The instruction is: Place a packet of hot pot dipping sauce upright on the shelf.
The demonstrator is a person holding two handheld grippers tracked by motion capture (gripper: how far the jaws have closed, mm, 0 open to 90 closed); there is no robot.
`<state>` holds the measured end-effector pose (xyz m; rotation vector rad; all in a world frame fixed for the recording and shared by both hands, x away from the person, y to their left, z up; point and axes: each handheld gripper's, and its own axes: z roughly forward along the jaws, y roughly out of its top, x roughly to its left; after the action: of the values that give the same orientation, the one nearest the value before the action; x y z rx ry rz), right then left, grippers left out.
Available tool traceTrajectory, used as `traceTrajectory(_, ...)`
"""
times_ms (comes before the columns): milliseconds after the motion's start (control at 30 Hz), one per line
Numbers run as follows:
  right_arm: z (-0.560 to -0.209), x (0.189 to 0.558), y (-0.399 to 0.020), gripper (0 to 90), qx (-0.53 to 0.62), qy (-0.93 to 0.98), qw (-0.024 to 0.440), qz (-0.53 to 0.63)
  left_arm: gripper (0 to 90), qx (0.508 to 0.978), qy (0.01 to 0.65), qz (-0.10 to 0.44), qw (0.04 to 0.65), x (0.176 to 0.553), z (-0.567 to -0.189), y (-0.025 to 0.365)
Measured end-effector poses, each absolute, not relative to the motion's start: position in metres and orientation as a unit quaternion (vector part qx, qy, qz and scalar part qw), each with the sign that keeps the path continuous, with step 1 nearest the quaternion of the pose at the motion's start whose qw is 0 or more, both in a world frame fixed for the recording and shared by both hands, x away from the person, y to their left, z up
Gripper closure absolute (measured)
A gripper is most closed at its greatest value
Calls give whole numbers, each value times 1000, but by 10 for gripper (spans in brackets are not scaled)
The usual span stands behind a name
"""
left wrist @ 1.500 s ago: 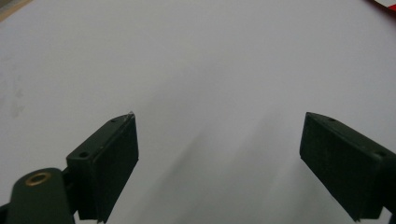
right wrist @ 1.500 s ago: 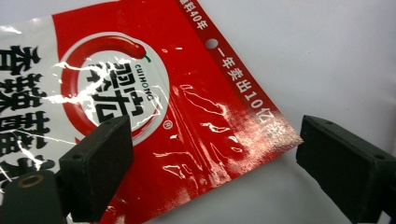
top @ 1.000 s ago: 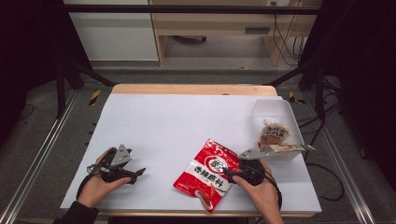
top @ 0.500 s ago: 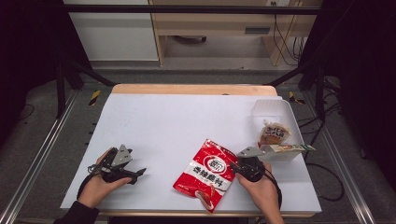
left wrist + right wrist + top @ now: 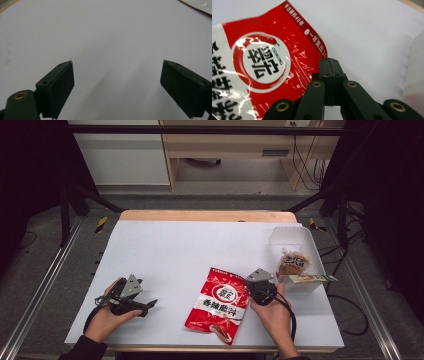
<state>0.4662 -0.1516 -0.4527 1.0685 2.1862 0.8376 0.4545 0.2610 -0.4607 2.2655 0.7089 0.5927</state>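
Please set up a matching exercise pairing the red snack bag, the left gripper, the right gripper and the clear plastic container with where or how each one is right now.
Things:
1. red snack bag
2. left gripper
3. right gripper
4. clear plastic container

States:
A. jaws wide apart over bare white table
B. at the table's right edge, holding wrapped snacks
C. lying flat near the front edge, between the two hands
D. jaws pressed together at the bag's edge

Pairs: 1-C, 2-A, 3-D, 4-B
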Motion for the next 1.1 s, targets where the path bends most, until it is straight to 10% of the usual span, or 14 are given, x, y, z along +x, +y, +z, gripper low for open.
traceTrajectory(1100,-394,493,-88,900,272,819,334,379,106,881,240,191,359,501,-414,194)
